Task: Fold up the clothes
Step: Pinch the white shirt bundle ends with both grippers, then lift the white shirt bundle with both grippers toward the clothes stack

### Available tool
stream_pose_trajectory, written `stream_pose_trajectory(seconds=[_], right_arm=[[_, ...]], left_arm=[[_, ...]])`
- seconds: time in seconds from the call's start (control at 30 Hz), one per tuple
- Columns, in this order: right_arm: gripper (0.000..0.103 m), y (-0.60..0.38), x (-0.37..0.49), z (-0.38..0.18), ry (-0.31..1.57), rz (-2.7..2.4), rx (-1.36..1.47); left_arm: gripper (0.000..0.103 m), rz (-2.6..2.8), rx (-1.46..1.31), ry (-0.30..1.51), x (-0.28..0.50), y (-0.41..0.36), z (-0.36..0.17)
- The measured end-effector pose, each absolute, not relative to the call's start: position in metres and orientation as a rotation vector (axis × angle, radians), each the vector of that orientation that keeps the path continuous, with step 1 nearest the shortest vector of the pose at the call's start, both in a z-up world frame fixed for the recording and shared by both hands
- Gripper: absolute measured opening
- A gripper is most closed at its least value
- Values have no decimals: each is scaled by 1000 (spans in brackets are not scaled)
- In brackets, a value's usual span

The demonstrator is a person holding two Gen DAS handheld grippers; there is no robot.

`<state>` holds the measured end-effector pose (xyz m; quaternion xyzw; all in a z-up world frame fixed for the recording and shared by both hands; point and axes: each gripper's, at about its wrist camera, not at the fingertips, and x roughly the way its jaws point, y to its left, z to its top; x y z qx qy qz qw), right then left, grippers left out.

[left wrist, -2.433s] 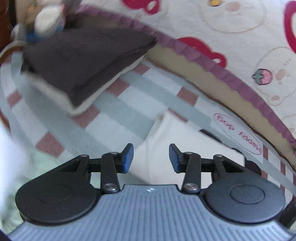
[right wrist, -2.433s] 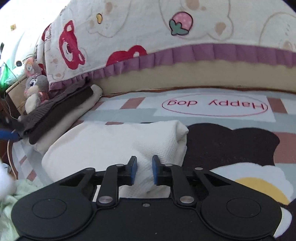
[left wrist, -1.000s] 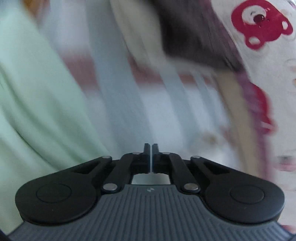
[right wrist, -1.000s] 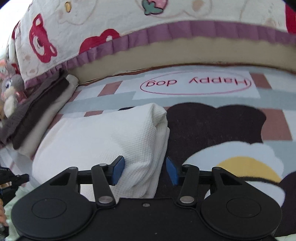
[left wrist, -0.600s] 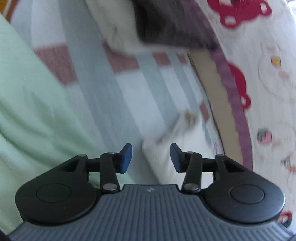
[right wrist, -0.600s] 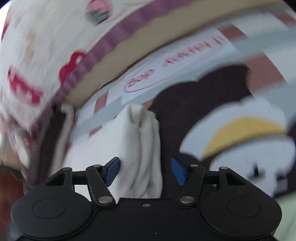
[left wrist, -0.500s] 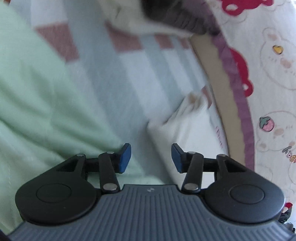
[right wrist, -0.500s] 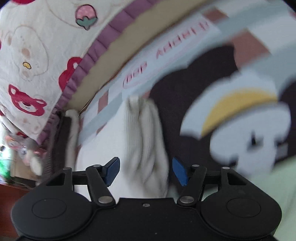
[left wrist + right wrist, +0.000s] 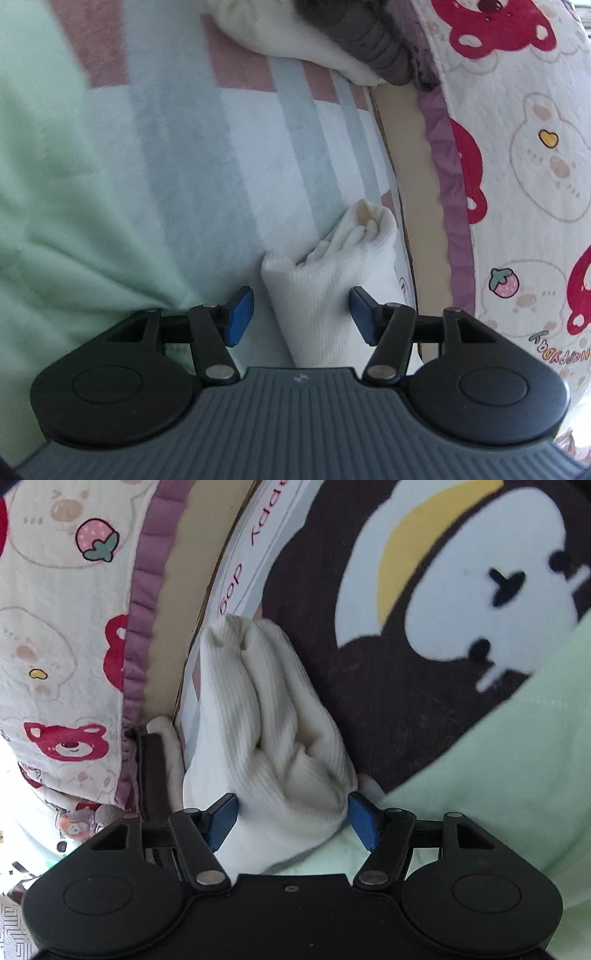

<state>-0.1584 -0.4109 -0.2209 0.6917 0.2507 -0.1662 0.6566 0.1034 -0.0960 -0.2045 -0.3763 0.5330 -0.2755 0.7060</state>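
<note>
Straddling the folded white garment [image 9: 328, 295] from both ends now: the left claw [image 9: 301, 314] is spread wide with the bundle's near end between its blue pads, and the right claw [image 9: 291, 818] is spread just as wide around the opposite end, pads beside the cloth but not pressing it as far as I can tell. A second ago the left one was snapped shut and swinging over the mint green cloth [image 9: 55, 206], and both cameras were level; since then both have rolled sideways, so each claw now brackets the bundle's thickness. My guess is that's a setup for picking the whole thing up as one packet, so the folding on this piece looks done.

Further out, the bundle lies on the blanket [image 9: 207, 155] close to the bed edge [image 9: 402, 155]. A dark and cream folded stack [image 9: 332, 33] sits well apart, which seems the likely destination.
</note>
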Motion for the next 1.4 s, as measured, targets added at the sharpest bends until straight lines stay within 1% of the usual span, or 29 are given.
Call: stream_pose_trajectory(seconds=[0.13,0.2,0.23,0.27,0.3,0.37,0.43,0.47,0.57,0.63,0.67,0.73,0.8,0.83,0.9,0.97,1.13,1.23,1.27,1.3,1.33,1.4], right_arm=[[76,-410,-152,-220,586,-382,1562],[77,-410,-152,-223,586,-381,1566],[78,-411,-152,-226,586,-385,1571],[78,-414,-150,-227,588,-390,1576],[78,-417,-146,-225,601,-391,1567],[65,-423,-134,-207,631,-411,1415],[61,-422,-118,-181,655,-410,1197],[60,-421,-113,-169,645,-419,1110],[58,-424,-107,-143,585,-443,893],[59,-430,-108,-145,588,-483,838],[62,-434,-109,-149,593,-506,833],[66,-440,-120,-164,590,-542,915],[67,-441,-128,-171,577,-550,973],[69,-442,-129,-171,573,-544,987],[70,-442,-132,-170,565,-534,1013],[73,-441,-133,-172,564,-523,1059],[78,-437,-136,-207,590,-454,1275],[79,-437,-134,-212,546,-416,1226],[83,-439,-129,-211,542,-412,1196],[84,-441,-125,-209,538,-407,1167],[84,-443,-121,-210,525,-409,1157],[79,-446,-111,-206,505,-415,1100]], left_arm=[[60,-697,-749,1159,113,-109,-200],[57,-722,-731,1130,112,-112,-201],[53,-731,-701,1115,110,-113,-198],[41,-740,-668,1099,108,-114,-194],[35,-748,-635,1083,106,-115,-190],[27,-764,-569,1051,102,-118,-183],[25,-778,-504,1018,98,-120,-175],[25,-767,-513,1034,93,-119,-172],[25,-753,-517,1103,70,-119,-163],[26,-747,-481,1109,59,-123,-158],[27,-743,-462,1111,53,-126,-156],[32,-737,-425,1114,42,-130,-152],[45,-738,-428,1137,43,-129,-152],[46,-745,-437,1152,46,-127,-155],[47,-760,-455,1180,50,-124,-159],[47,-759,-482,1187,53,-122,-162],[48,-734,-497,1148,58,-118,-161],[50,-742,-495,1141,65,-126,-163],[50,-751,-478,1143,69,-131,-165],[50,-754,-479,1145,74,-136,-165],[50,-755,-483,1147,79,-141,-166],[50,-769,-495,1158,90,-151,-169]])
